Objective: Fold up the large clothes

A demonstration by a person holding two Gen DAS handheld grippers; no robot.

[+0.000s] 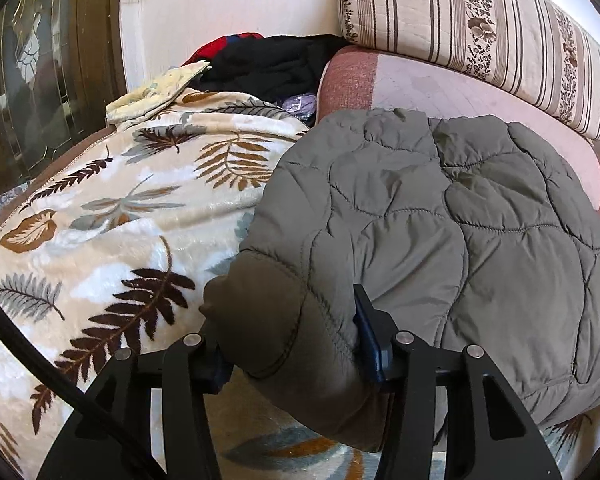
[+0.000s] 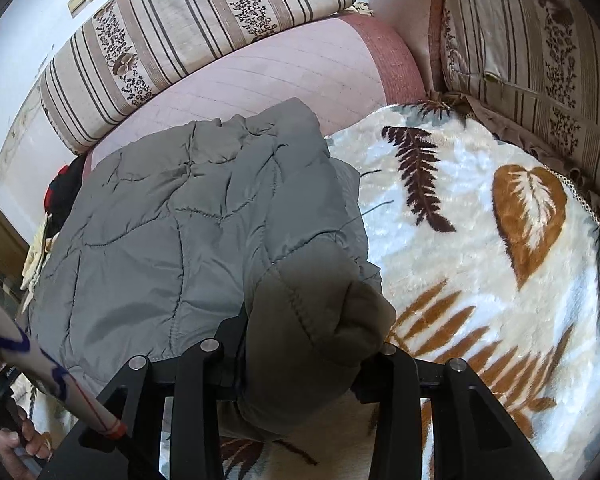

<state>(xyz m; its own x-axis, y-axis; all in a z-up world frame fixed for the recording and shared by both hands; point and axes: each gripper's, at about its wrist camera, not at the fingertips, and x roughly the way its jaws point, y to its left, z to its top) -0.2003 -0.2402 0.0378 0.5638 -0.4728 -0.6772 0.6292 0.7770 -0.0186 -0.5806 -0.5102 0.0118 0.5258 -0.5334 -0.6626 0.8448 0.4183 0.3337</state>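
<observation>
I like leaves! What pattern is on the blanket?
Brown, tan and grey leaves on cream blanket, clearest in the right wrist view.

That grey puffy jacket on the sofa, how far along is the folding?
Partway. The jacket already lies in a compact bundle on the leaf-print blanket. In hand: the left claw and right claw each pinch a near corner. Still left: carrying that edge over and smoothing the fold.

Grey-olive quilted puffer jacket [image 1: 440,208] [image 2: 188,216], padded, with wavy stitched panels. Spread flat across a leaf-patterned blanket and a pink cushion. Two near corners, darker and bunched, lifted off the blanket, one pinched at each lower edge.
</observation>
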